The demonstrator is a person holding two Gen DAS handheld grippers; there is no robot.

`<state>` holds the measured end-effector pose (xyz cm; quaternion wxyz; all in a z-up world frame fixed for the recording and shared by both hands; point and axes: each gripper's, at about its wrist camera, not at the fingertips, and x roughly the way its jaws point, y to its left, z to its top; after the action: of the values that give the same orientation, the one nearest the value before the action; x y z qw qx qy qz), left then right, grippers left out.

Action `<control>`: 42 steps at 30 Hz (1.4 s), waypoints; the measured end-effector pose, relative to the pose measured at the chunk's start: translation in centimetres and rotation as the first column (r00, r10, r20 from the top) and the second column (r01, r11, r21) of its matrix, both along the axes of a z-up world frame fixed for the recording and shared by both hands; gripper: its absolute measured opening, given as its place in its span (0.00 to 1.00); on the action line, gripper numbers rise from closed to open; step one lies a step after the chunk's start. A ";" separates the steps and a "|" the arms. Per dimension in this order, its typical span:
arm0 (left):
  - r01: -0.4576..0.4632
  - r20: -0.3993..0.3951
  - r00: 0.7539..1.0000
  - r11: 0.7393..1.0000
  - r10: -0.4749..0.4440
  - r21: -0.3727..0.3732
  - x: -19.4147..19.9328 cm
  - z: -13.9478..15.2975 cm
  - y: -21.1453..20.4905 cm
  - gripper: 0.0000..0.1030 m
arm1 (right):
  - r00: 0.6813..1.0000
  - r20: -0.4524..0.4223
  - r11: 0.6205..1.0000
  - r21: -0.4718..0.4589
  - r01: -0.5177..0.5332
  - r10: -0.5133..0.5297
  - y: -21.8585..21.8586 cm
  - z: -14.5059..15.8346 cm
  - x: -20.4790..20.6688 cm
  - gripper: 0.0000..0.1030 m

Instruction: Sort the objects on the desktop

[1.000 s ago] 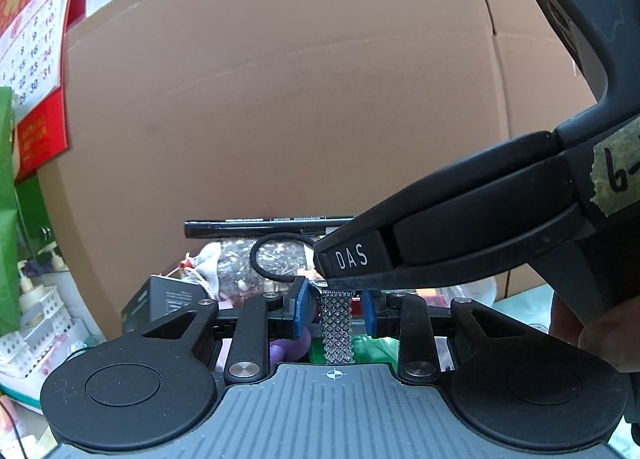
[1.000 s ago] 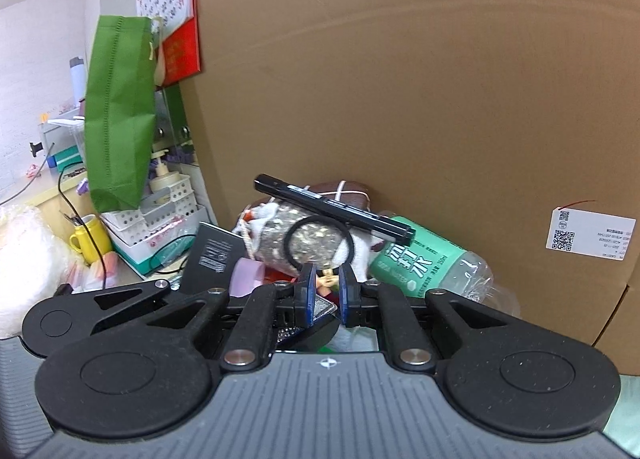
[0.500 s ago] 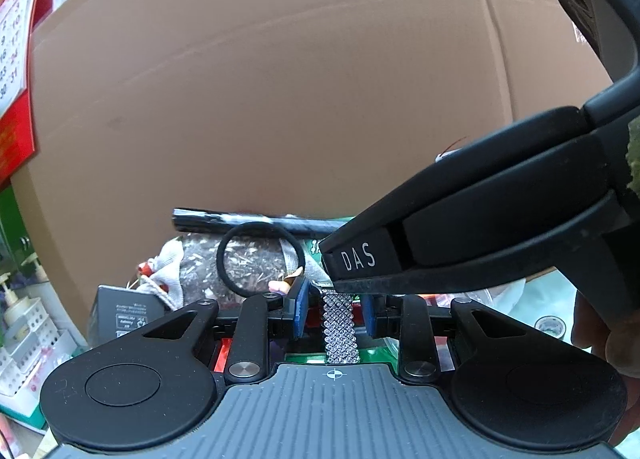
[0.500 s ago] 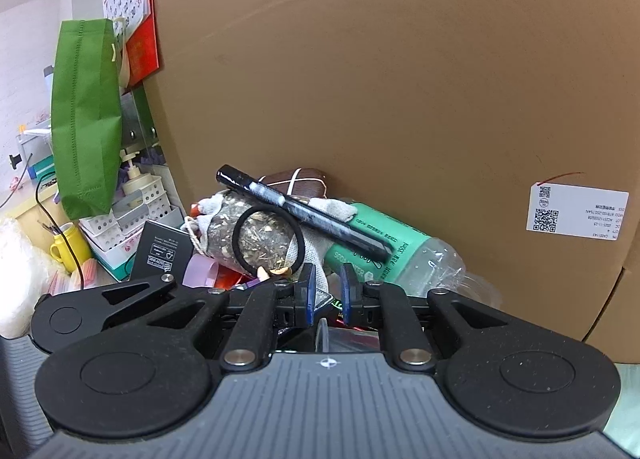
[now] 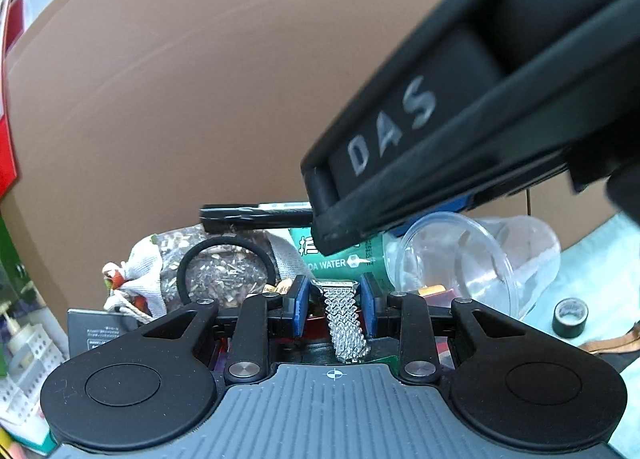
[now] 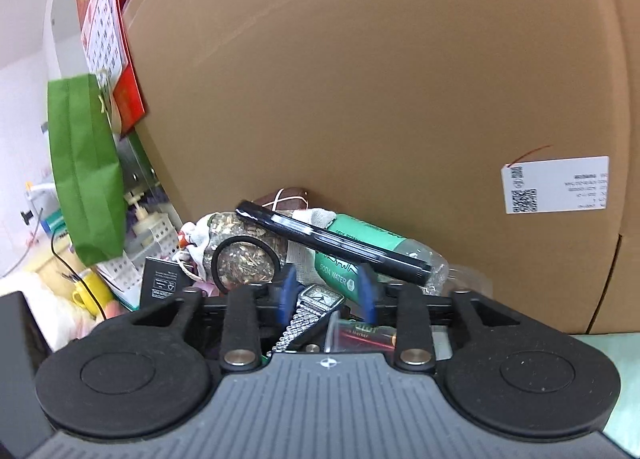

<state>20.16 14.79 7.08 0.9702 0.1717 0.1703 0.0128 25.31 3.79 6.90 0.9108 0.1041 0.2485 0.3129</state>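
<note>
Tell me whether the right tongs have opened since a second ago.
Yes. The right tongs are opening: their blue pads, nearly together before, now stand apart on either side of the watch, not pressing it.

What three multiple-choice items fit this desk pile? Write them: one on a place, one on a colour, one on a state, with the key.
1. Where does the black marker pen lie?
A. Slanted across the green soda-water bottle
B. Upright in a pen holder
C. Flat on the floor

2. What colour is the hair tie on the herb pouch?
A. Red
B. White
C. Black

3. How does the clear plastic cup sit?
A. Upright, filled
B. On its side, mouth towards the left wrist camera
C. Upside down, crushed flat

Key: 1 A, the pen crosses over the bottle's green label; 2 C, the ring is plainly black against the speckled pouch; 3 B, its round rim faces the left wrist camera and its base points away.
</note>
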 end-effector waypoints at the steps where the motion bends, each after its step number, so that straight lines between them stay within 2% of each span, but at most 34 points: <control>1: 0.007 -0.004 1.000 1.000 -0.007 0.004 0.0 0.0 -0.1 0.25 | 1.000 0.001 1.000 0.005 0.001 -0.001 -0.2 0.0 -0.2 0.42; 3: 0.027 -0.008 1.000 1.000 -0.027 0.007 0.0 0.0 -0.2 0.27 | 1.000 0.000 1.000 0.015 0.005 -0.005 -0.7 0.0 -0.5 0.42; 6: 0.031 -0.003 1.000 0.999 -0.031 0.023 -0.4 0.0 -0.6 0.30 | 1.000 0.002 1.000 0.014 0.013 -0.013 -1.3 0.0 -0.9 0.48; 8: 0.023 0.008 1.000 0.998 -0.024 0.057 -0.9 0.1 -1.1 0.36 | 1.000 -0.006 1.000 0.020 0.018 -0.018 -1.7 -0.3 -1.0 0.52; 10: 0.012 0.016 1.000 0.996 -0.014 0.093 -1.4 0.1 -1.6 0.48 | 1.000 -0.016 0.999 0.025 0.025 -0.024 -1.9 -0.5 -1.0 0.53; 11: 0.008 0.017 1.000 0.994 -0.010 0.104 -1.6 0.1 -1.8 0.47 | 0.999 -0.024 0.999 0.029 0.026 -0.025 -2.0 -0.7 -1.0 0.54; 14: 0.013 0.017 1.000 0.993 -0.015 0.115 -2.5 0.3 -2.0 0.53 | 0.999 -0.038 0.998 0.049 0.035 -0.033 -2.7 -1.0 -1.2 0.56; 16: 0.013 0.024 1.000 0.992 -0.016 0.126 -3.2 0.7 -2.1 0.64 | 0.998 -0.037 0.997 0.056 0.046 -0.044 -3.3 -1.0 -1.6 0.59; 21: 0.012 0.039 0.999 0.988 -0.018 0.154 -4.7 1.9 -2.3 0.77 | 0.997 -0.028 0.995 0.064 0.077 -0.075 -4.9 -0.9 -2.9 0.62; 27: -0.009 0.017 1.000 0.982 0.006 0.187 -5.1 3.1 -1.5 0.81 | 0.991 -0.045 0.988 0.082 0.128 -0.125 -7.4 -1.4 -4.3 0.66; 28: -0.019 0.013 1.000 0.983 0.017 0.185 -4.9 3.6 -0.1 0.81 | 0.990 -0.049 0.987 0.087 0.138 -0.134 -7.9 -1.5 -4.6 0.66; 30: -0.024 0.006 1.000 0.986 0.024 0.167 -5.8 4.0 -1.0 0.81 | 0.986 -0.056 0.982 0.097 0.160 -0.155 -9.2 -1.8 -5.2 0.67; 32: -0.018 0.003 1.000 0.989 0.018 0.144 -5.2 4.6 0.5 0.83 | 0.981 -0.067 0.976 0.109 0.186 -0.180 -10.5 -2.2 -5.8 0.68; 36: -0.003 -0.017 1.000 0.998 0.005 0.066 -5.8 5.3 1.9 0.85 | 0.969 -0.107 0.963 0.128 0.237 -0.225 -13.5 -3.2 -6.4 0.69; 42: -0.072 0.039 0.997 0.997 0.071 0.014 -8.5 7.5 2.9 0.85 | 0.950 -0.166 0.953 0.103 0.284 -0.265 -16.1 -5.4 -7.0 0.69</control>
<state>11.70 17.69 14.56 0.9708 0.1728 0.1577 0.0522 18.28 -12.33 1.46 0.9157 0.2182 0.2794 0.1895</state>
